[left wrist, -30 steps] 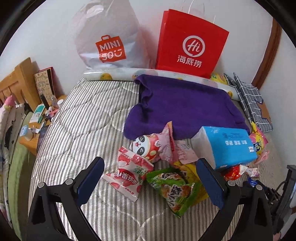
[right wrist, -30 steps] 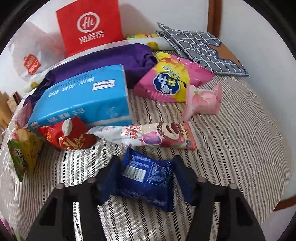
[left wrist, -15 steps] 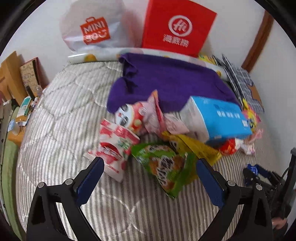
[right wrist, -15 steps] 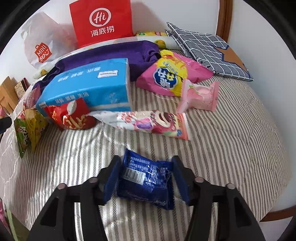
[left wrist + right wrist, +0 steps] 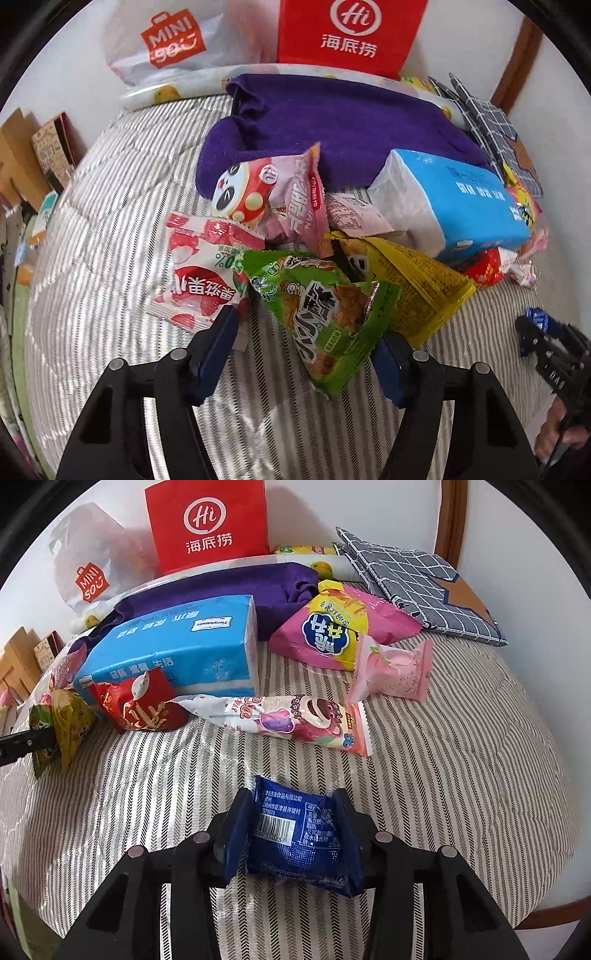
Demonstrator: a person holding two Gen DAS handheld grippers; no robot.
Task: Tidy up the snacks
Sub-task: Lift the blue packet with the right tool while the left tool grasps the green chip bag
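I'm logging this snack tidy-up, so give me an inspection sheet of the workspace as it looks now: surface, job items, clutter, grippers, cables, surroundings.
Surface: striped quilted bed cover, mostly bare toward the camera.
Job's things: green snack packet, yellow packet, lychee packet, panda packet, long bear-print packet, dark blue packet.
Clutter: blue tissue pack, purple cloth, checked fabric.
Grippers: left gripper has just been closing around the green snack packet, pads seemingly on its edges; right gripper has just been closing, shut on the dark blue packet.
Cables: nothing seen.
Surroundings: red paper bag and white shopping bag against the wall.
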